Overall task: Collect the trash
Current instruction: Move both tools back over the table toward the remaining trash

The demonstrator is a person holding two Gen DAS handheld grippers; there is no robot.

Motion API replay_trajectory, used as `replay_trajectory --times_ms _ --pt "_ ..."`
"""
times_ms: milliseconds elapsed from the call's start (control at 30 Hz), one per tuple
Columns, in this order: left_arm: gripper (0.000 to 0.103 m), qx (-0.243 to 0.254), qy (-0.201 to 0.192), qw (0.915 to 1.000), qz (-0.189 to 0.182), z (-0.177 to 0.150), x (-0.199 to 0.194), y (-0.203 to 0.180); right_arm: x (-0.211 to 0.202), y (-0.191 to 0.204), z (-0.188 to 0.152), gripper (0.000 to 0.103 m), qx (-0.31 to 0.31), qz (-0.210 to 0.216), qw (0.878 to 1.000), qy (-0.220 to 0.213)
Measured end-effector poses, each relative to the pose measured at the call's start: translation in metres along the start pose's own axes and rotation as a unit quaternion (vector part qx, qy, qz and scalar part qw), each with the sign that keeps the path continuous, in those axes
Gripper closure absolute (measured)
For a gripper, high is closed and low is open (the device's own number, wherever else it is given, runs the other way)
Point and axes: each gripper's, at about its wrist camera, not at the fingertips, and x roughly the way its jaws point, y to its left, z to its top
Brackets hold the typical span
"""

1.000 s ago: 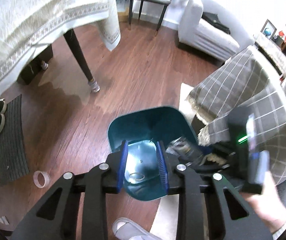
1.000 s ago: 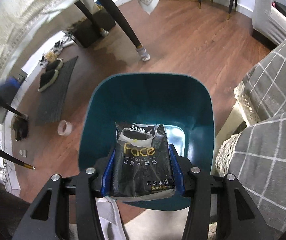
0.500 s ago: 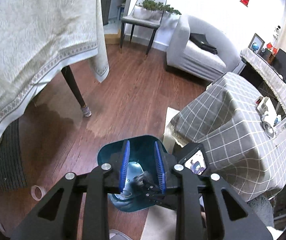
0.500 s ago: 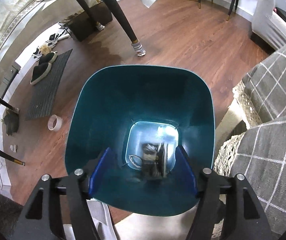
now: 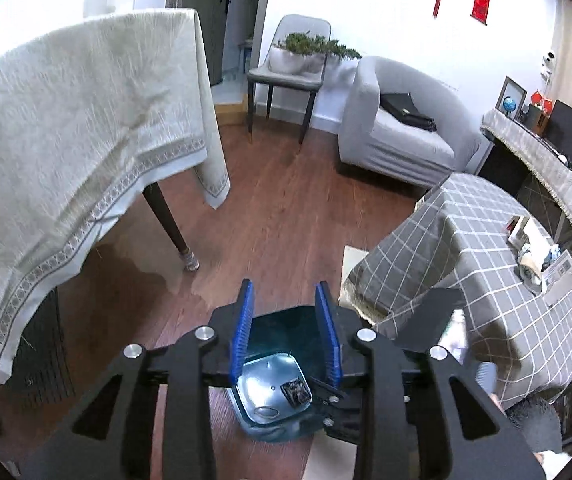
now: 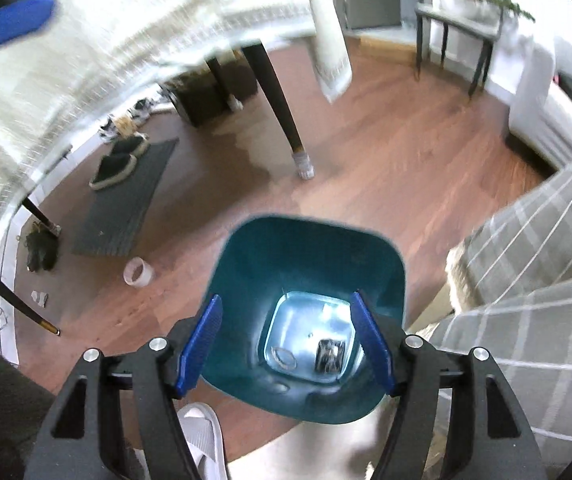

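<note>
Right tongs [image 6: 286, 344] alone show tape roll [image 6: 139, 273] beside bin [image 6: 246, 280].

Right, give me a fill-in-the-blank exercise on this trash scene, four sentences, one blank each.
1. The black tissue pack lies at the bottom of the teal ____.
2. The right gripper holds ____.
3. The roll of tape lies on the wooden ____.
4. The pair of slippers rests on a dark ____.

Missing words: bin; nothing; floor; mat
</note>
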Motion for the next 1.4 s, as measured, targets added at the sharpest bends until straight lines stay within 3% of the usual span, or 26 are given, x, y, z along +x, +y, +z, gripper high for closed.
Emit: replay_trajectory --times_ms 200,500,767,1100,1400 --pt "0.062 -0.009 -0.023 0.9996 -0.01 0.014 -0.015 -0.004 -0.044 0.0 0.007 0.045 -0.003 0.003 0.999 -0.044" --pt "0.052 -0.004 -0.05 0.998 -0.038 0.031 -0.022 -0.035 -0.121 -0.027 0.002 0.045 0.014 -0.019 0.994 -0.109" --pt "0.042 0.047 -0.063 0.9938 -0.078 0.038 -0.013 -0.099 -0.166 -0.069 -0.027 0.045 0.046 -0.05 0.989 -0.128" --pt "0.031 0.104 -0.048 0.9879 -0.105 0.033 0.011 -0.168 -0.212 -0.12 -0.065 0.045 0.087 -0.08 0.982 -0.144" --pt "0.023 0.195 -0.053 0.9709 -0.129 0.015 0.026 -0.239 -0.241 -0.156 -0.096 0.036 0.117 -0.117 0.975 -0.149"
